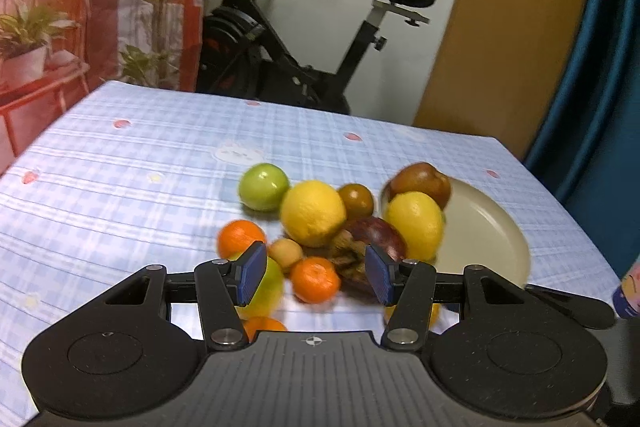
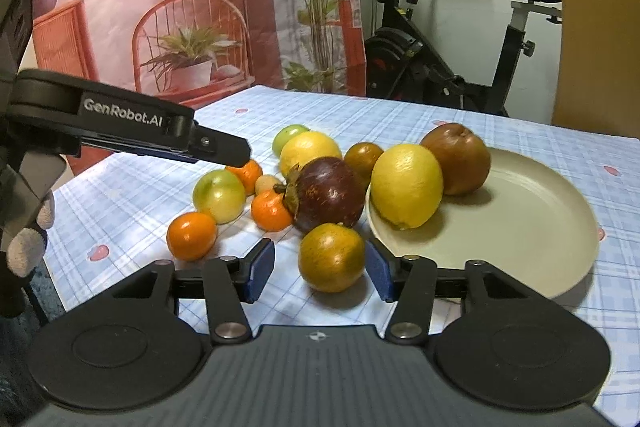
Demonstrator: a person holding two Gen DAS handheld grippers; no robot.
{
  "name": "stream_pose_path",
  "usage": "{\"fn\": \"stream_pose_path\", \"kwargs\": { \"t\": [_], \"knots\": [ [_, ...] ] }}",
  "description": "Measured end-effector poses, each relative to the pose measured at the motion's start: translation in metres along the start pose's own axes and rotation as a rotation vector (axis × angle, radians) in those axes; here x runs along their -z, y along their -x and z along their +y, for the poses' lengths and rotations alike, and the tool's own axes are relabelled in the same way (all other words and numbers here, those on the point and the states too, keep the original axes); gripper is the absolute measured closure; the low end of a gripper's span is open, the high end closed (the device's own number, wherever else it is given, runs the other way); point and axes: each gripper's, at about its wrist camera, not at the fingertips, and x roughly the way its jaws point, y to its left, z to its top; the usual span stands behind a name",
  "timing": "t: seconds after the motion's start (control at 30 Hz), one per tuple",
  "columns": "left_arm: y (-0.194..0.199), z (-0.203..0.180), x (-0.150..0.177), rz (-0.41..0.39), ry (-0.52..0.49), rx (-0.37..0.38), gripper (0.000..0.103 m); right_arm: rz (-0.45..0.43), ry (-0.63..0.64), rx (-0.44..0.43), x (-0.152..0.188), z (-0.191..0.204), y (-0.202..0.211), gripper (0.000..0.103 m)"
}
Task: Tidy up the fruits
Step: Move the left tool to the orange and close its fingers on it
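Brown-green fruit (image 2: 331, 257) betw. right hand-held gripper (image 2: 320, 273) pads

"GenRobot.AI" on left hand-held gripper (image 2: 236, 157)

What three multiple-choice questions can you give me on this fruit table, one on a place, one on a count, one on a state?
1. Where is the mangosteen? A) on the tablecloth beside the plate B) on the plate C) in a gripper
2. How many lemons? A) one B) two C) four
3. The right gripper is: A) shut on a lemon B) shut, empty C) open around a brownish-green fruit
Answers: A, it sits on cloth off the rim; B, two yellow ones show; C, a gap shows between one pad and the fruit.
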Motion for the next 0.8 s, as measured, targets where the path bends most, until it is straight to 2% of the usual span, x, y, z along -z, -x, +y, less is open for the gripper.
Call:
{"fn": "stream_pose_path", "kwargs": {
  "t": [0.37, 0.47, 0.8],
  "knots": [
    [-0.025, -0.018, 0.017, 0.102, -0.038, 0.123, 0.047, 0.013, -0.005, -0.027, 0.004, -0.004, -0.014, 0.054],
    [-0.031, -0.017, 0.022, 0.129, -0.025, 0.138, 0.047, 0.022, 0.012, -0.040, 0.005, -0.002, -0.016, 0.058],
    [-0.044, -0.018, 0.027, 0.176, 0.019, 0.198, 0.047, 0.032, 0.007, -0.044, 0.006, -0.003, -0.019, 0.058]
  ]
}}
